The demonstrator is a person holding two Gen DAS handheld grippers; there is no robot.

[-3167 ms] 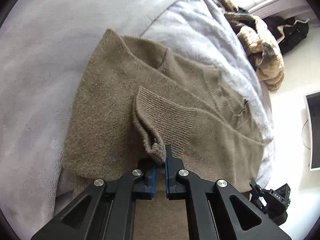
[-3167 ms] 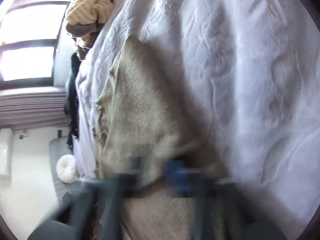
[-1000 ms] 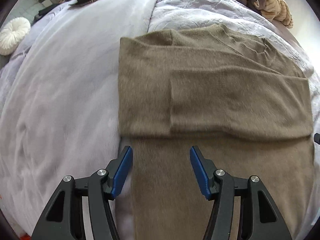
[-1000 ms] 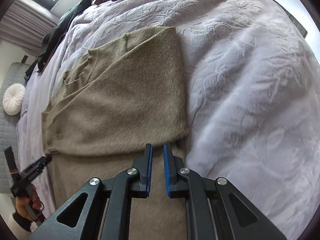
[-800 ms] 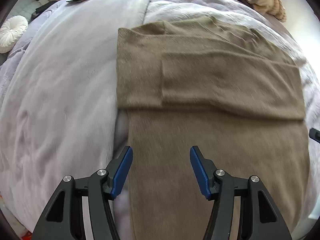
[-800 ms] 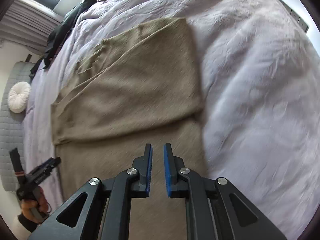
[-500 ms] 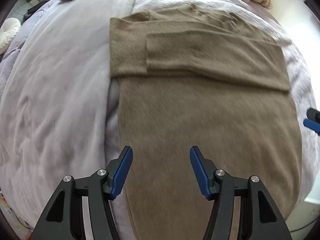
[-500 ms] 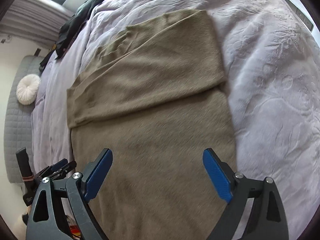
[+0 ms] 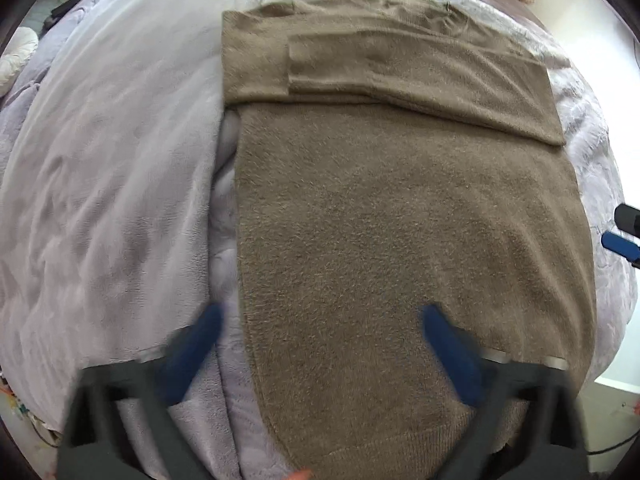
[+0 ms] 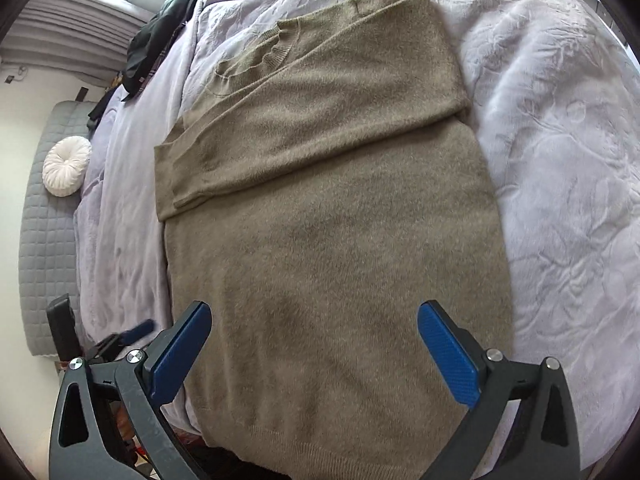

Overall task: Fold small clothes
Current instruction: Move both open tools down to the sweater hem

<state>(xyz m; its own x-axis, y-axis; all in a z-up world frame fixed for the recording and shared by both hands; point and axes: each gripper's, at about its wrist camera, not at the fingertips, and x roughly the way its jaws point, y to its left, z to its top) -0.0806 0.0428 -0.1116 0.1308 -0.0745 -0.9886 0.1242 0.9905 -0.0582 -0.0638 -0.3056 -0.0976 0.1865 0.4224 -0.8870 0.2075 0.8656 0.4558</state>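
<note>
Now both the left gripper (image 9: 320, 332) and the right gripper (image 10: 314, 332) had just spread wide with nothing between them, hovering over the near hem of the brown sweater (image 10: 332, 240) lying sleeves-folded on the bed (image 10: 560, 160), probably ready for the bottom fold.

Open bedspread (image 10: 560, 160) beside sweater (image 10: 340, 240) — (unobstructed)

Sweater (image 9: 400, 220) flat on bed (image 9: 100, 180); sleeves folded across chest.

Olive-brown sweater (image 9: 400, 220), lilac embossed bedspread (image 10: 560, 160), blue claw pads (image 10: 448, 360)
</note>
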